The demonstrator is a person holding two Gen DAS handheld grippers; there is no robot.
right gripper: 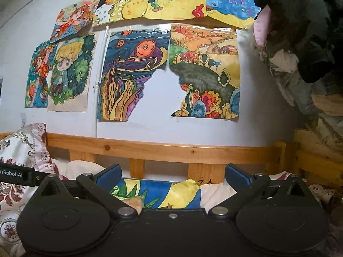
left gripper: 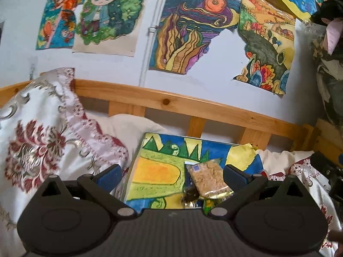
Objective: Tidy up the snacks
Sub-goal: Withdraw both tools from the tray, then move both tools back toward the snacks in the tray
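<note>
Basically nothing looked sorted yet: snack bag (left gripper: 209, 178) w/ other packets lay at the painted board's (left gripper: 158, 167) right edge. Left gripper (left gripper: 171, 174) & right gripper (right gripper: 172, 176) both gaped apart, empty.

The snack bag (left gripper: 209, 176) lies on the painting (left gripper: 158, 171). The pillow (left gripper: 42, 132) is left of the painting. The wooden rail (left gripper: 193, 105) is behind it.

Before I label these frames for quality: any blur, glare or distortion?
Left wrist view: motion-smeared white-and-maroon embroidered pillow, bowed wooden bed rail, sharper clear snack packet. Right wrist view: glare on the taped swirl painting, dim corners.
</note>
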